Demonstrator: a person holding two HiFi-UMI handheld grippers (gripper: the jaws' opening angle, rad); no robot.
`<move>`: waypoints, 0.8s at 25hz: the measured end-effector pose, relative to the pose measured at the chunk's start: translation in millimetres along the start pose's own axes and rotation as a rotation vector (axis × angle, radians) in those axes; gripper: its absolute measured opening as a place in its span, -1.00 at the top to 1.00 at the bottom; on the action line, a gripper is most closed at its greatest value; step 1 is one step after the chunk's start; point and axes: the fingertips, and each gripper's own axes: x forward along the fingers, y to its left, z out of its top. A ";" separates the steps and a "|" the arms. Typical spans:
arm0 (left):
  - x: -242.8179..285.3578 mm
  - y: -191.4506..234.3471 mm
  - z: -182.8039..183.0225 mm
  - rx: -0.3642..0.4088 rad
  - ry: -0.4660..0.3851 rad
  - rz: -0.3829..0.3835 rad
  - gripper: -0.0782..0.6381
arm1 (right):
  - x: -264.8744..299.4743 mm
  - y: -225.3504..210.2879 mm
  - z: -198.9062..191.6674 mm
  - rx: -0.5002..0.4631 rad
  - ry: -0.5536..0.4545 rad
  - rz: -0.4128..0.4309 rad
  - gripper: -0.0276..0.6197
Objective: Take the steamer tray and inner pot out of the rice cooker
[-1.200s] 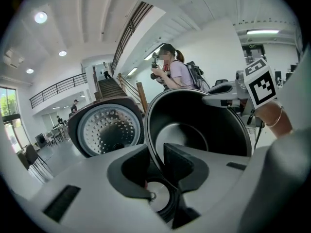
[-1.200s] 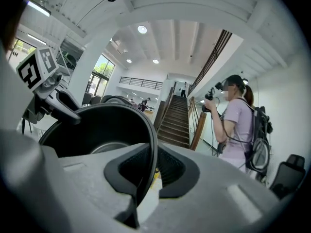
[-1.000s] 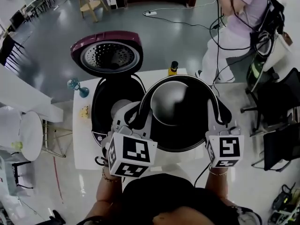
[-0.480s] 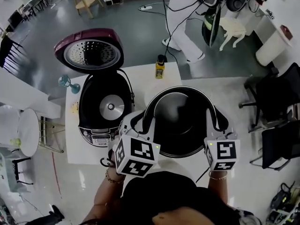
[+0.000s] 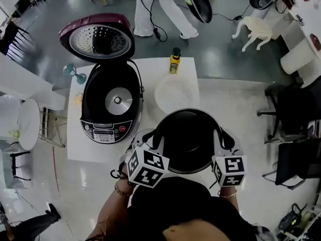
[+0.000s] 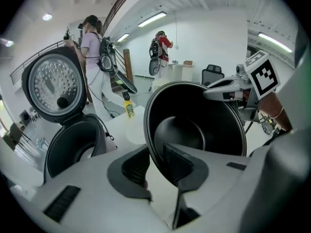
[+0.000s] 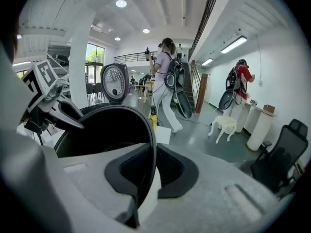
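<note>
Both grippers hold the black inner pot (image 5: 186, 137) by its rim, over the front right part of the white table (image 5: 80, 144). My left gripper (image 5: 153, 140) is shut on the left rim; in the left gripper view its pads (image 6: 177, 161) clamp the pot (image 6: 194, 130) wall. My right gripper (image 5: 220, 140) is shut on the right rim of the pot (image 7: 107, 130), its jaws just having closed a little tighter. The rice cooker (image 5: 111, 104) stands open and empty, maroon lid (image 5: 100, 40) up. A pale round tray (image 5: 175, 95) lies on the table behind the pot.
A yellow bottle (image 5: 174, 62) stands at the table's far edge and a blue goblet (image 5: 74, 73) at its far left. A person (image 5: 155, 9) stands behind the table. Black chairs (image 5: 296, 114) are at the right, a white stool (image 5: 22, 129) at the left.
The pot, held by both grippers, has come away from the cooker, down and toward me. The cooker's empty cavity and the pale tray now show in full.
</note>
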 end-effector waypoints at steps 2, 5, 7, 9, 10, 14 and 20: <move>7.0 -4.5 -15.6 -0.014 0.033 -0.007 0.53 | 3.8 5.3 -15.8 0.006 0.034 0.020 0.80; 16.1 -6.6 -35.7 -0.035 0.075 -0.009 0.53 | 14.2 13.3 -34.3 0.012 0.077 0.055 0.80; 20.6 -6.2 -47.6 -0.047 0.101 -0.009 0.54 | 21.4 19.3 -43.2 0.018 0.096 0.084 0.80; 25.8 -7.0 -59.5 -0.057 0.127 -0.014 0.54 | 26.9 24.7 -52.8 0.024 0.115 0.110 0.81; 29.0 -8.4 -64.8 -0.063 0.139 -0.020 0.54 | 29.2 26.2 -58.1 0.024 0.127 0.119 0.81; 41.3 -16.1 -81.8 -0.080 0.178 -0.043 0.54 | 38.3 27.8 -76.7 0.017 0.175 0.137 0.81; 49.2 -14.9 -92.8 -0.110 0.208 -0.066 0.54 | 50.4 31.9 -86.1 0.004 0.200 0.156 0.81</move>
